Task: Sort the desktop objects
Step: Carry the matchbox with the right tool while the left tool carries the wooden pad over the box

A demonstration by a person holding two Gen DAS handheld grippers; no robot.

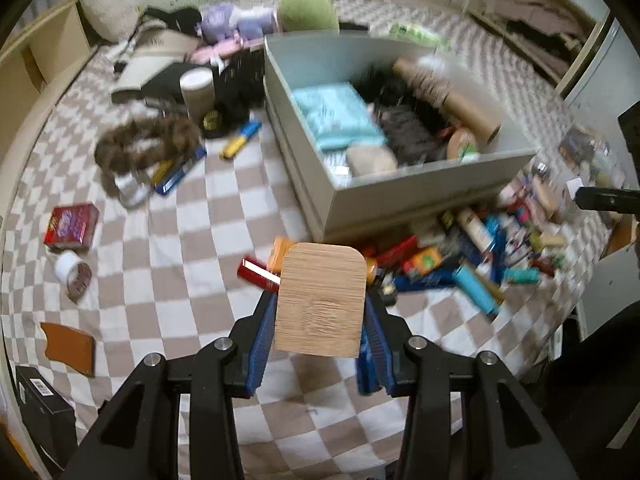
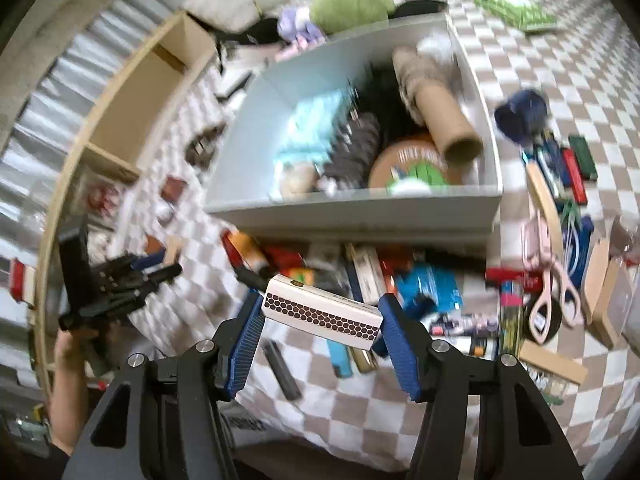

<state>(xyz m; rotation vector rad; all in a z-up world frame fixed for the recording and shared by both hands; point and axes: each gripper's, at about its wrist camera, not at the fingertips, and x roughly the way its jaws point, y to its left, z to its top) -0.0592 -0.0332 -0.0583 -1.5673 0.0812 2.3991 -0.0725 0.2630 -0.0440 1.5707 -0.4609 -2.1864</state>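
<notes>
My left gripper (image 1: 320, 312) is shut on a light wooden block (image 1: 322, 300) with rounded top corners, held above the checkered cloth in front of the grey box (image 1: 400, 196). My right gripper (image 2: 320, 312) is shut on a white matchbox (image 2: 322, 312) with a dark honeycomb strip, held lengthwise between the blue pads (image 2: 400, 332) above a pile of small items (image 2: 400, 276). The grey box (image 2: 360, 204) holds a blue cloth (image 2: 308, 128), a cardboard tube (image 2: 444, 116) and a round tin (image 2: 412, 164). The left gripper also shows at the left of the right wrist view (image 2: 120, 280).
Lighters, markers and packets (image 1: 472, 260) lie heaped by the box front. A red box (image 1: 72, 226), a small jar (image 1: 74, 272), a brown card (image 1: 70, 346) and a fur piece (image 1: 148, 148) lie left. Scissors (image 2: 556, 280) and tape lie right. Plush toys (image 1: 308, 10) sit behind.
</notes>
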